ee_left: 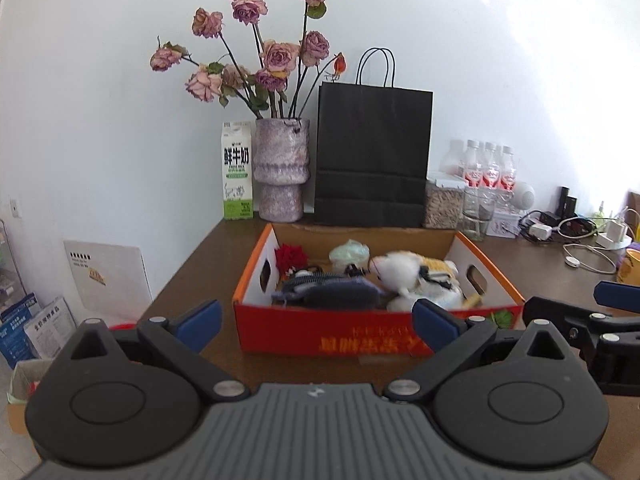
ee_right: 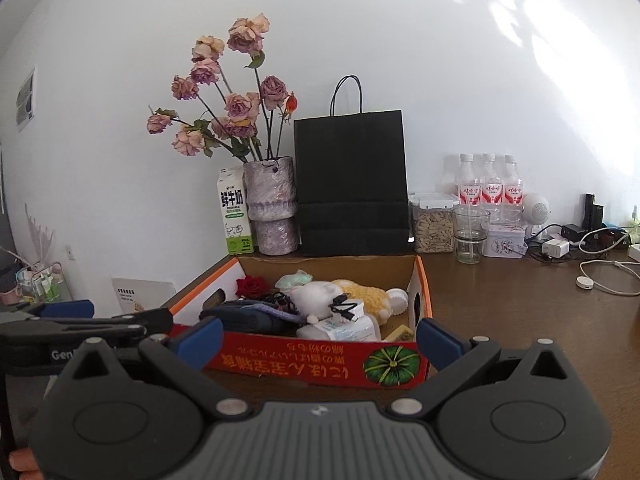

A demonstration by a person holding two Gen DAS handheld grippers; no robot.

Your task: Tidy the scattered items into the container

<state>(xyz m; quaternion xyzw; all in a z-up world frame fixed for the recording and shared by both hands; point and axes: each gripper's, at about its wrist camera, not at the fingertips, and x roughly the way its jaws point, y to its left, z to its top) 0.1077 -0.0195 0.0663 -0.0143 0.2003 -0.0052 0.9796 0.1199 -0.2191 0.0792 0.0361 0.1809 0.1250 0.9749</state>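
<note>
A red and orange cardboard box (ee_left: 304, 330) (ee_right: 288, 362) stands on the brown table right in front of both grippers. It holds several items: a red rose (ee_left: 291, 257) (ee_right: 250, 286), a dark blue knitted piece (ee_left: 332, 292) (ee_right: 244, 316), a white plush toy (ee_left: 400, 270) (ee_right: 316, 294), a yellow plush (ee_right: 362, 292) and a white packet (ee_right: 344, 330). My left gripper (ee_left: 318, 320) is open and empty, just short of the box's near wall. My right gripper (ee_right: 320, 338) is also open and empty, at the same wall.
Against the wall stand a milk carton (ee_left: 237, 170), a vase of dried roses (ee_left: 282, 168), a black paper bag (ee_left: 372, 156), a seed jar (ee_right: 434, 226), a glass (ee_right: 471, 234), water bottles (ee_right: 490, 190) and a tin (ee_right: 505, 242). Chargers and cables (ee_right: 600, 268) lie at the right.
</note>
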